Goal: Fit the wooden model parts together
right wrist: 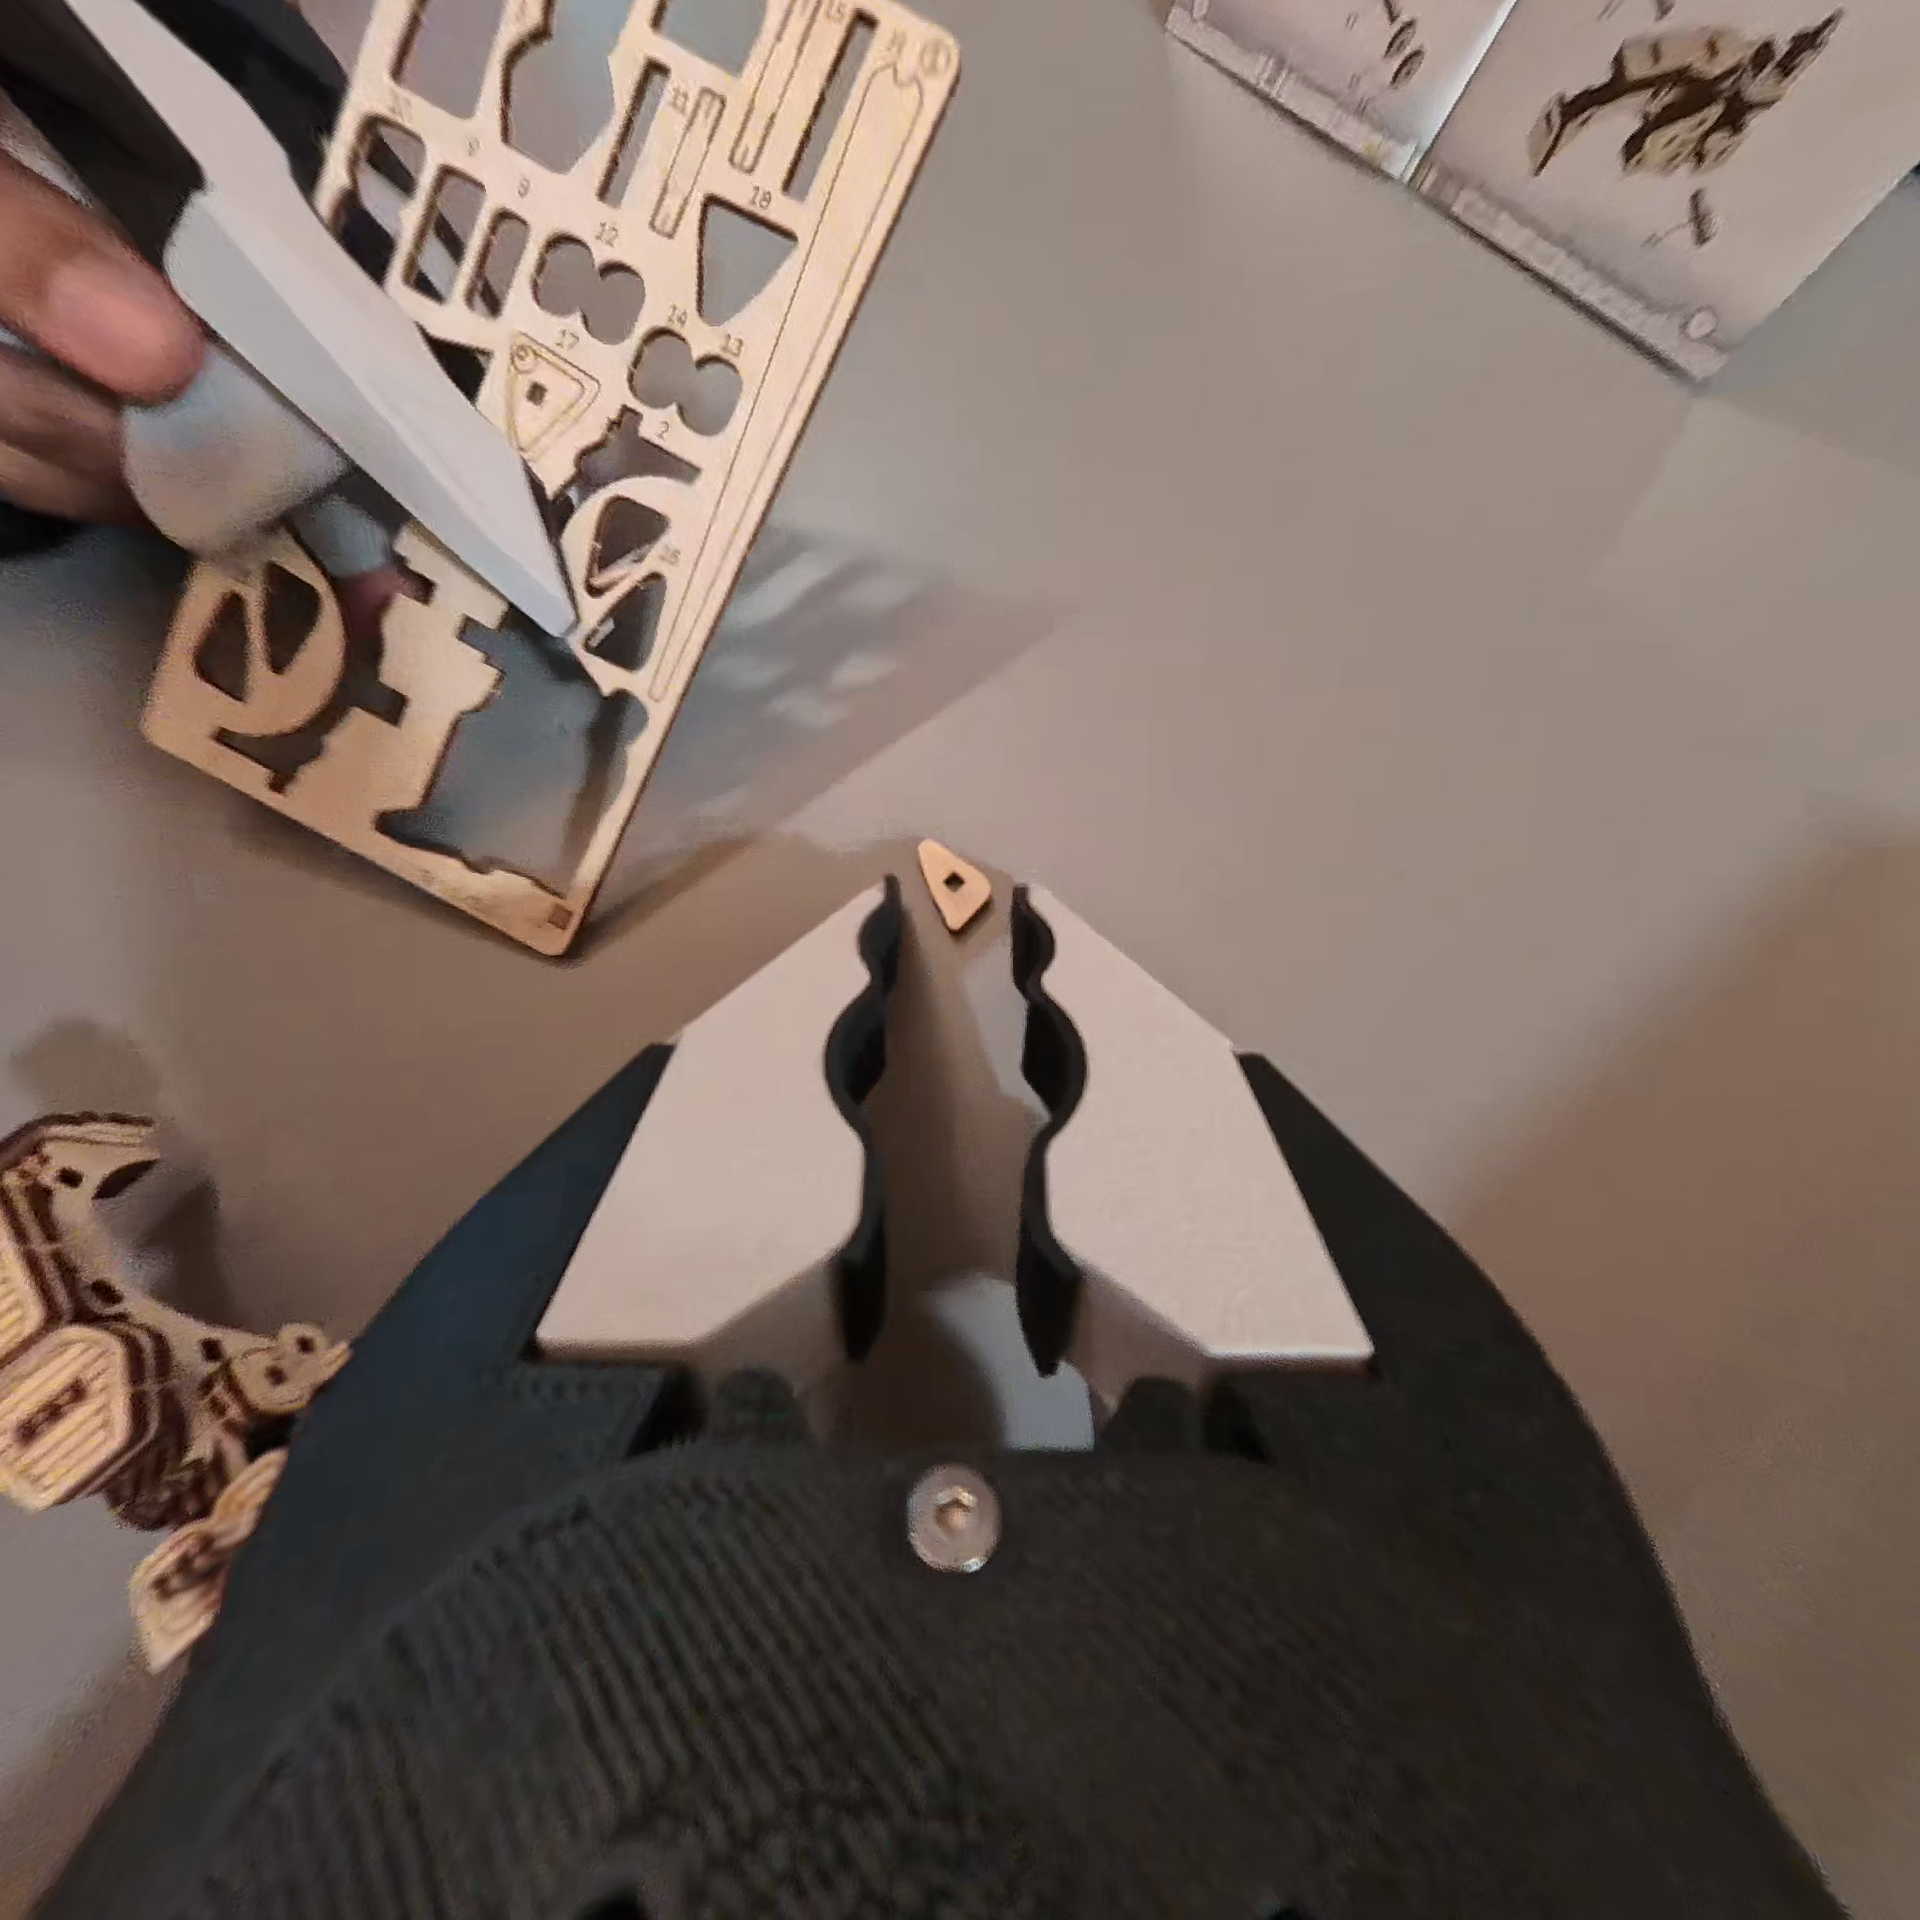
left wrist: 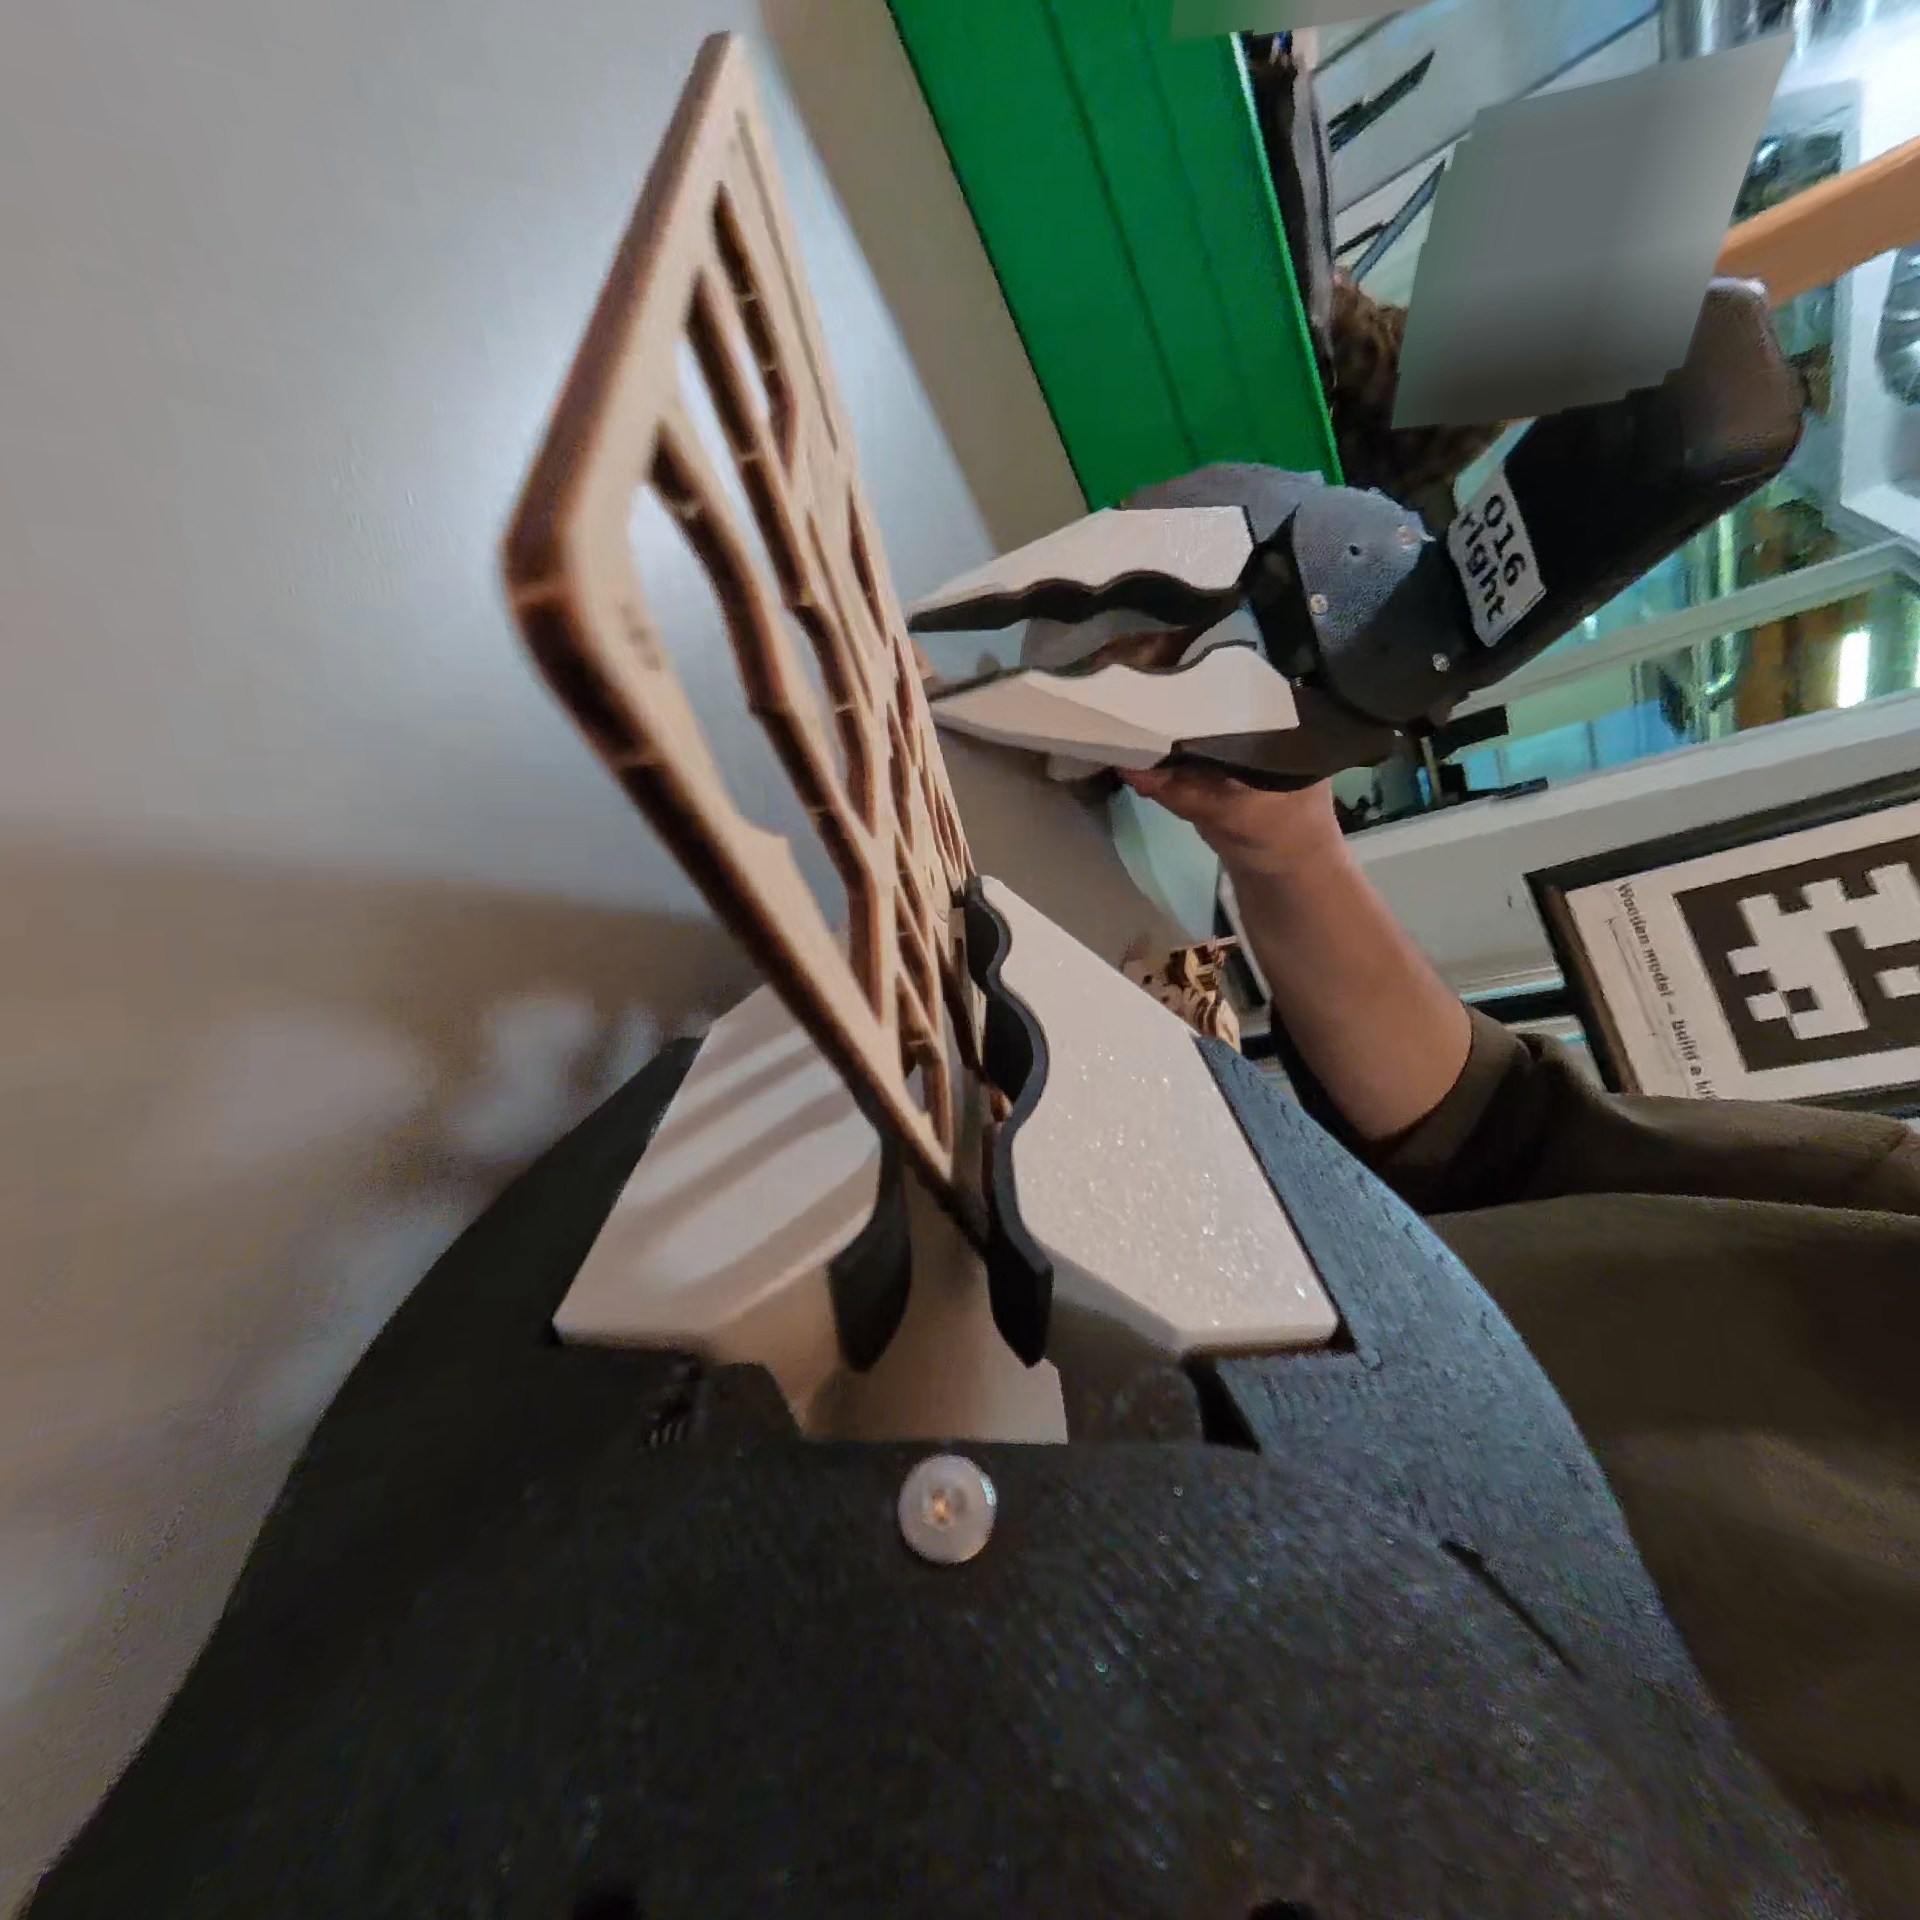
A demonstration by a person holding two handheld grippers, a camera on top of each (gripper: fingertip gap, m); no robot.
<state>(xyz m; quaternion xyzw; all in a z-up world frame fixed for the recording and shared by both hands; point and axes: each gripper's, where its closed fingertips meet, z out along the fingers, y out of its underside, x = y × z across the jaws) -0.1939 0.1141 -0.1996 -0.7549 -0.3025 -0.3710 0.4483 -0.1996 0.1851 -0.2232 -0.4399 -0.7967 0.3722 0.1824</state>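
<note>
My left gripper is shut on a laser-cut wooden parts sheet and holds it upright above the grey table. In the right wrist view the same sheet stands at the upper left, with the left gripper clamped on it. My right gripper is open. A small flat wooden piece with a square hole lies just past its fingertips, and I see no contact with either finger. The right gripper also shows close beside the sheet. A partly built wooden model lies at the lower left.
Printed sheets with pictures of the model stand at the back right of the grey table. A framed card with a black-and-white marker and a green panel stand behind. A person's sleeved arm reaches across. One gripper's finger ends stand about 8 cm off the other's. My right tips are roughly 20 cm from the model.
</note>
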